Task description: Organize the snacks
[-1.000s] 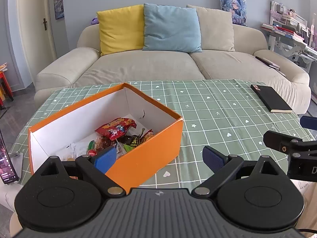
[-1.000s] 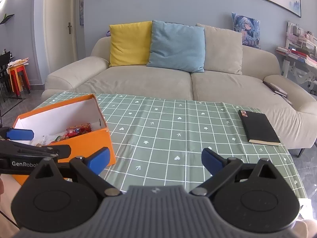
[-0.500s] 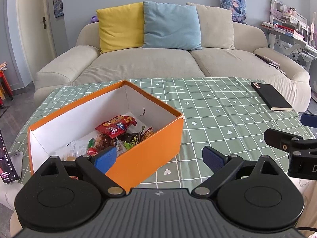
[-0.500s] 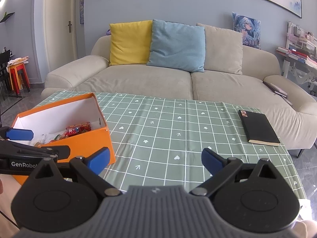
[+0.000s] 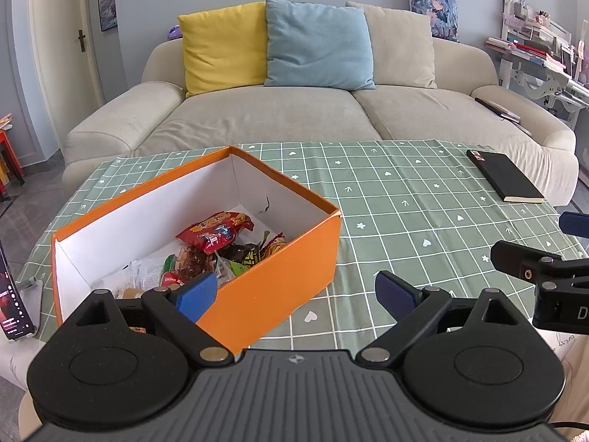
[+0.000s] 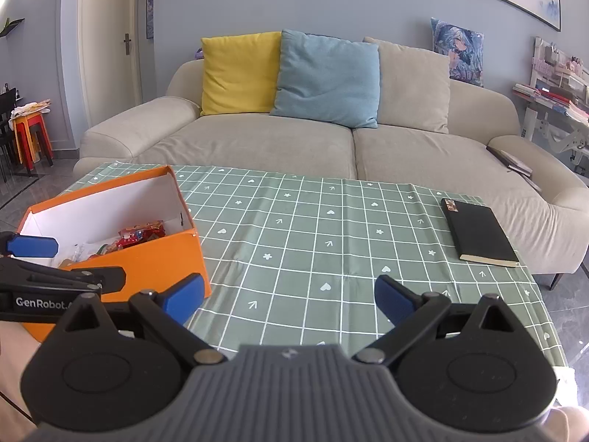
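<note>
An orange box (image 5: pixel 283 276) with white inner walls stands on the left of the green checked tablecloth (image 5: pixel 405 199). Inside it lie several snack packets, topped by a red bag (image 5: pixel 215 230). My left gripper (image 5: pixel 296 293) hovers open at the box's near right corner, empty. The box (image 6: pixel 147 258) also appears at the left of the right wrist view, with the red bag (image 6: pixel 141 234) inside. My right gripper (image 6: pixel 289 298) is open and empty over the near edge of the tablecloth (image 6: pixel 313 228), to the right of the box.
A black notebook (image 5: pixel 504 180) lies at the far right of the table, also visible as the notebook (image 6: pixel 478 232) in the right wrist view. A beige sofa (image 5: pixel 276 118) with three cushions stands behind the table. A phone (image 5: pixel 11 302) leans at the left edge.
Both views have shifted only slightly; the box and snacks stay put, and both grippers remain open.
</note>
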Tool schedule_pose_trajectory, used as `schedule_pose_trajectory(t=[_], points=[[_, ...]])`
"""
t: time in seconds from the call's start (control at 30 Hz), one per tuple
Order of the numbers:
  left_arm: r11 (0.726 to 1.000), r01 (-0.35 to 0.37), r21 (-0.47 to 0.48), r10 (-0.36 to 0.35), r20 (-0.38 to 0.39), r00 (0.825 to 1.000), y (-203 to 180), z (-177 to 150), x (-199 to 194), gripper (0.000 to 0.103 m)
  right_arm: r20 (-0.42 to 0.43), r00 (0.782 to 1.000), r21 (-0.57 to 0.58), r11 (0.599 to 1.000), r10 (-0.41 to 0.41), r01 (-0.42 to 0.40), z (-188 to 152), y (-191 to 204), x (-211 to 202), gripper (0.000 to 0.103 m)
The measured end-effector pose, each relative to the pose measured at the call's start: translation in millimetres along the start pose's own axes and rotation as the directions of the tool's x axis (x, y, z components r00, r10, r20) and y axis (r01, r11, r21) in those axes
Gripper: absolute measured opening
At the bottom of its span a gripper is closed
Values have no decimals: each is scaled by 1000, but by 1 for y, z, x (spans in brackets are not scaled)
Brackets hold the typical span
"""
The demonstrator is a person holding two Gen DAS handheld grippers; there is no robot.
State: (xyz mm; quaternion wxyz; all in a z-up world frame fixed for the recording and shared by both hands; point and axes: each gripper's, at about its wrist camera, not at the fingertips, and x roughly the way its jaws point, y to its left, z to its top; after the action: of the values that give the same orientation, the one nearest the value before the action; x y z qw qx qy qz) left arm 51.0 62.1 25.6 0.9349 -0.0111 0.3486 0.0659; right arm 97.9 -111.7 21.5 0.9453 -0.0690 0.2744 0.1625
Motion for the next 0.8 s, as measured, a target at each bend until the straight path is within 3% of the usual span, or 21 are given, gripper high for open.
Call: schedule_pose_trajectory(t=[0.8], points=[[1000, -3, -21, 3, -11, 1000, 4, -3, 1, 103, -23, 1000, -15, 1000, -12, 12, -2, -1, 4, 96]])
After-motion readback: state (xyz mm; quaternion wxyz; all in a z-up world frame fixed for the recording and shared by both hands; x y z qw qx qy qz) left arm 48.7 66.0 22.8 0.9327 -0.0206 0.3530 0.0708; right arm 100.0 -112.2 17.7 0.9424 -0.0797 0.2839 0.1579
